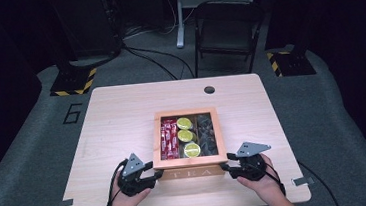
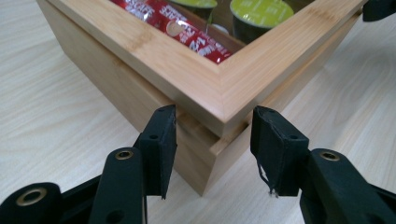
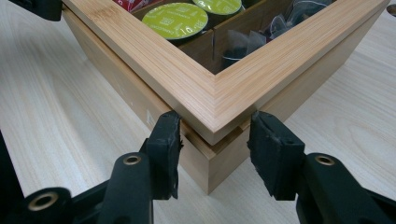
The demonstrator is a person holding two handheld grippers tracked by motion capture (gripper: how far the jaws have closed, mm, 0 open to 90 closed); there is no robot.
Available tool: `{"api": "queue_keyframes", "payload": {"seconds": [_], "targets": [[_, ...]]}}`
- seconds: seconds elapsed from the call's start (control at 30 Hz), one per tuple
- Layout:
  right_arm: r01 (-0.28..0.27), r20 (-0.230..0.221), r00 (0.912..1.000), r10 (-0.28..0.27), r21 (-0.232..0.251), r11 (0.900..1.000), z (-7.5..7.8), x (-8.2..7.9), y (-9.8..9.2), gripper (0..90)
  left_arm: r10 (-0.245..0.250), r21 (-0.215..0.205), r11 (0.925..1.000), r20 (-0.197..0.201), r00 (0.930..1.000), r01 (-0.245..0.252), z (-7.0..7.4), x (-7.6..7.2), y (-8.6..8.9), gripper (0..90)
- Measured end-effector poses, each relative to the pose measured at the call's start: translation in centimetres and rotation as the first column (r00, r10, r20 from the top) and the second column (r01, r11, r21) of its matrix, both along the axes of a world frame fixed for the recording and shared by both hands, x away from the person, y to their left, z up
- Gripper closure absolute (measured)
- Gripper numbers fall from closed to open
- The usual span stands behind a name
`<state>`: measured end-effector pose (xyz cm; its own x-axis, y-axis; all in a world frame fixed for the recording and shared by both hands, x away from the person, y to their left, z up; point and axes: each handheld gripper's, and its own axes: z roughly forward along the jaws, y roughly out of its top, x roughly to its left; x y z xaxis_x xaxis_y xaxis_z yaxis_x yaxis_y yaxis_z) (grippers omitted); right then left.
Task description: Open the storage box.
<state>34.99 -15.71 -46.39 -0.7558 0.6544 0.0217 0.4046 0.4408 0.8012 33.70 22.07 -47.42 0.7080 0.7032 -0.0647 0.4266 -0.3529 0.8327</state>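
A bamboo tea box (image 1: 190,161) marked TEA stands at the table's near middle, and its glass-paned frame lid (image 2: 187,70) sits slightly raised off the base at the front corners. Under the pane lie red sachets (image 1: 168,139), three green capsules (image 1: 185,135) and dark tea bags (image 1: 206,131). My left gripper (image 1: 156,169) is open at the front left corner, with its jaws on either side of the lid's corner (image 2: 224,112). My right gripper (image 1: 226,162) is open the same way at the front right corner (image 3: 215,116). Neither one's pads clearly press the wood.
The light wooden table (image 1: 117,119) has a cable hole (image 1: 209,89) at its far edge. Behind it stand a black folding chair (image 1: 227,29) and two stand bases with yellow-black stripes (image 1: 75,82). Bare tabletop lies to both sides of the box.
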Motion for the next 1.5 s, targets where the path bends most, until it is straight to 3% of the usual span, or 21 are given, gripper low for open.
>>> {"api": "queue_keyframes", "payload": {"seconds": [0.3, 0.9, 1.13, 1.3, 1.5], "targets": [[0.018, 0.020, 0.9996, -0.019, 0.040, 0.999, 0.5, 0.1, 0.0, 53.2, 0.019, -0.024, 0.9995, 0.006, 0.9998, -0.019, 1.1, 0.1, -0.2, 50.6], [0.032, 0.018, 0.9993, -0.033, 0.089, 0.995, 1.9, 0.7, -0.1, 52.1, 0.020, -0.042, 0.9989, -0.040, 0.9990, -0.021, 3.3, 0.7, 0.0, 50.4], [0.028, 0.009, 0.9995, -0.029, 0.090, 0.996, 2.9, 1.1, -0.3, 52.4, 0.035, -0.027, 0.9990, -0.027, 0.9990, -0.036, 4.3, 1.0, 0.0, 50.4], [0.041, 0.016, 0.9990, -0.042, 0.072, 0.997, 4.0, 1.4, -0.2, 51.7, 0.054, -0.012, 0.9985, 0.015, 0.9984, -0.054, 5.1, 1.0, 0.0, 50.4], [0.038, 0.053, 0.9978, -0.041, 0.049, 0.998, 5.5, 1.6, -0.1, 51.6, 0.049, -0.055, 0.9973, -0.001, 0.9988, -0.049, 6.2, 1.6, 0.3, 50.6]]}}
